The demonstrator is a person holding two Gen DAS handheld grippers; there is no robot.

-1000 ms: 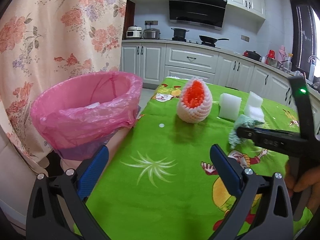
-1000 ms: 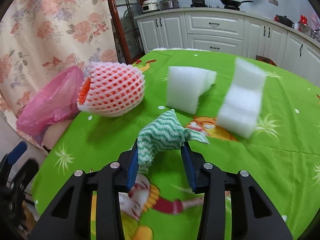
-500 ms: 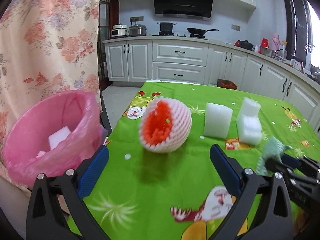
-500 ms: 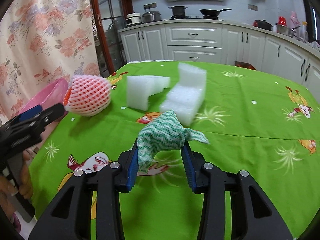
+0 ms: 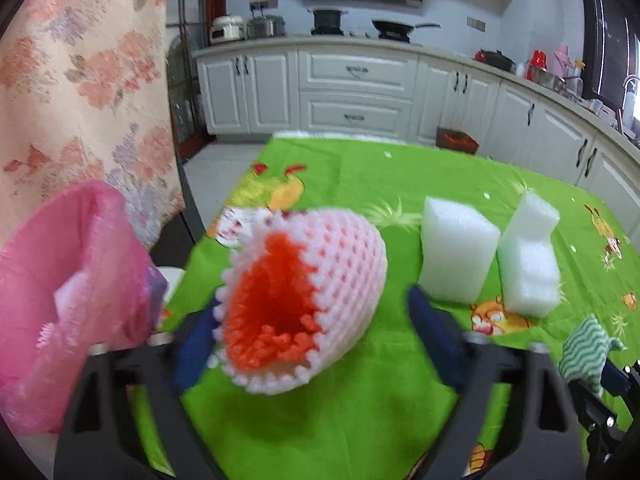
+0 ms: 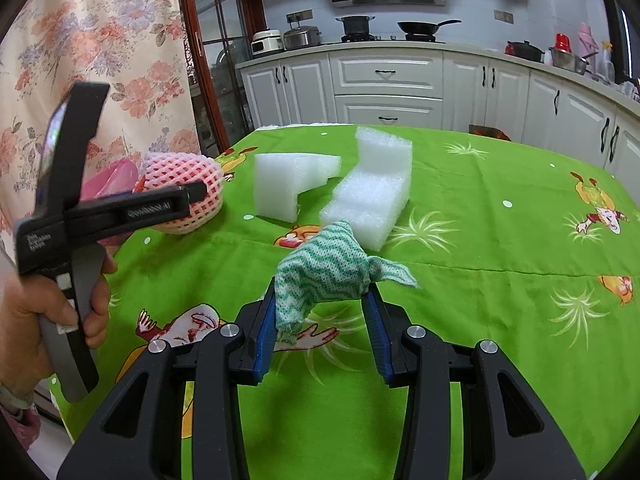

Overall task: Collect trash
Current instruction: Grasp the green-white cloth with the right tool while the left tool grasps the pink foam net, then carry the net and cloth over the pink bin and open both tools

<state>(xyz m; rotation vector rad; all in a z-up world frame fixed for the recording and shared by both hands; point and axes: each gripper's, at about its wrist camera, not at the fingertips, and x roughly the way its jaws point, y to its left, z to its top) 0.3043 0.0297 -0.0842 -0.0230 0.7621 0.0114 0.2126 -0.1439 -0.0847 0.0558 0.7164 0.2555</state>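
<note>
- The left tongs [image 5: 310, 322] straddle the foam net [image 5: 304, 300] on the green tabletop [image 5: 360, 168]. Their jaws have just been closing around it, set for a lift. Blur hides whether the pads touch it.
- The right tongs [image 6: 322, 316] pinch a green rag [image 6: 326, 270] clear of the tabletop, likely bound for the bag.
- The pink bag [image 5: 60, 300] hangs open just off the tabletop's left edge, handy for drops. It is cut off by the frame.
- Two foam blocks [image 6: 296, 184] wait beyond the net.

No legible text (left gripper [image 6: 192, 196] markings too blurred)
</note>
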